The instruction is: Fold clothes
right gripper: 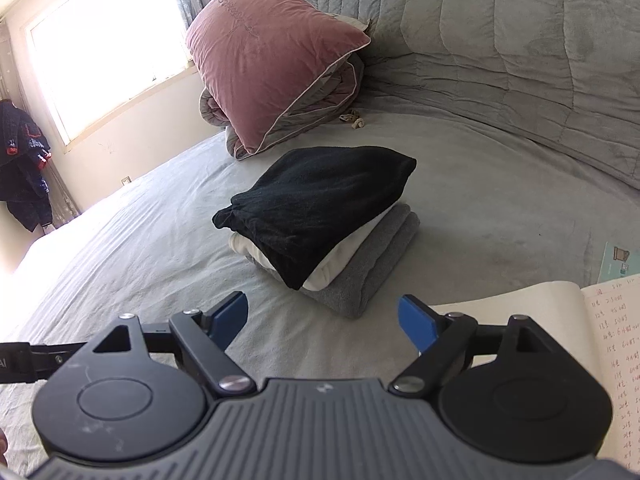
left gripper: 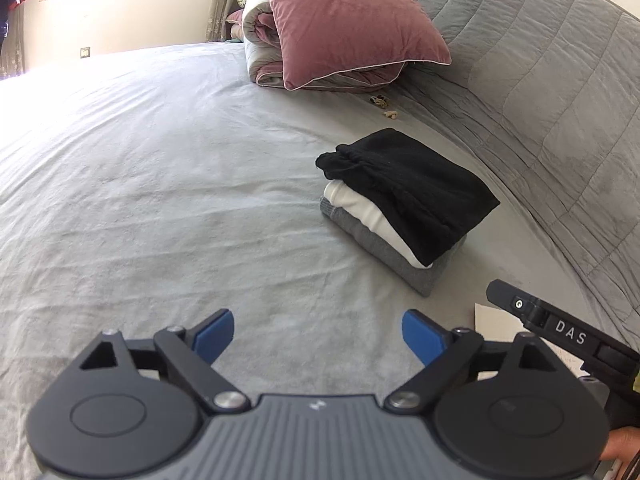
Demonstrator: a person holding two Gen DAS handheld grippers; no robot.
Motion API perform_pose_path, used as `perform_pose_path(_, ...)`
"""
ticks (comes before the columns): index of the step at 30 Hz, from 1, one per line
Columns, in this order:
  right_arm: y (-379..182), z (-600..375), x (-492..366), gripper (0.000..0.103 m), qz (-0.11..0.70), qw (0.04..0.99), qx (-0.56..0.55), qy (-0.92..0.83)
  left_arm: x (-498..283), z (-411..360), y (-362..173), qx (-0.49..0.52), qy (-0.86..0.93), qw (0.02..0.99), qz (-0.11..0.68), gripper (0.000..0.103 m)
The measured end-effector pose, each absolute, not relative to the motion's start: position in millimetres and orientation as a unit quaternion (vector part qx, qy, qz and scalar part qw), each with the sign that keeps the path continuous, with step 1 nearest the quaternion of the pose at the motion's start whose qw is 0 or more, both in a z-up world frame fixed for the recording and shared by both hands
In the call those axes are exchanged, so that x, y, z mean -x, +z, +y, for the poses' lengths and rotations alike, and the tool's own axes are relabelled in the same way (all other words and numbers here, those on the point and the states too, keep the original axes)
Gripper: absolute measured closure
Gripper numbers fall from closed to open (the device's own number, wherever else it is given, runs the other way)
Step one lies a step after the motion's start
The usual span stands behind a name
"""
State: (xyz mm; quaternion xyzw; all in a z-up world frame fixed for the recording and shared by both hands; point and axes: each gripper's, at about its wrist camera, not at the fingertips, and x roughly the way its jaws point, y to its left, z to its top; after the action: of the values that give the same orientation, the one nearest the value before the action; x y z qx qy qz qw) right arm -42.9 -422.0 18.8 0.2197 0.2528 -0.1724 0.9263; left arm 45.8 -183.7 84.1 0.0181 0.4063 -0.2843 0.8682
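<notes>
We find stack (right gripper: 320, 220) folded on bed (left gripper: 160, 200): black over white over grey. L gripper (left gripper: 318, 334), R gripper (right gripper: 322, 320): fingers apart, empty. Task looks done; nxt: locate unfolded item, none visible.

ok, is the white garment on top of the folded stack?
No, the black garment tops the stack; the white garment is sandwiched between it and the grey garment at the bottom.

matt cloth stack (right gripper: 320, 220), wrinkled sheet (right gripper: 140, 248)
</notes>
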Motion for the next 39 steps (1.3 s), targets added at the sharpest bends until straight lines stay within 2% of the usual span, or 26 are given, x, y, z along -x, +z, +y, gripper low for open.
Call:
perform_pose_path(5,9.4,-416.3,41.2,0.013,0.276,0.919,-0.221,-0.173,-35.4,-183.3,82.2,-0.030,-0.282,0.869,0.406,0.001)
perform_pose_path(9,10.5,-413.3,42.6,0.002,0.264,0.923,-0.212,-0.183,-32.1,-182.8,80.5,-0.033,-0.284,0.867,0.409,0.001)
perform_pose_path(32,4.9,-411.7,34.7,0.000,0.276,0.920,-0.205,-0.190,-38.8,-201.9,65.7,-0.051,-0.243,0.870,0.425,0.001)
perform_pose_path(39,2.0,-423.4,36.6,0.000,0.294,0.908,-0.213,-0.211,-38.0,-218.4,51.8,-0.061,-0.232,0.858,0.453,0.000)
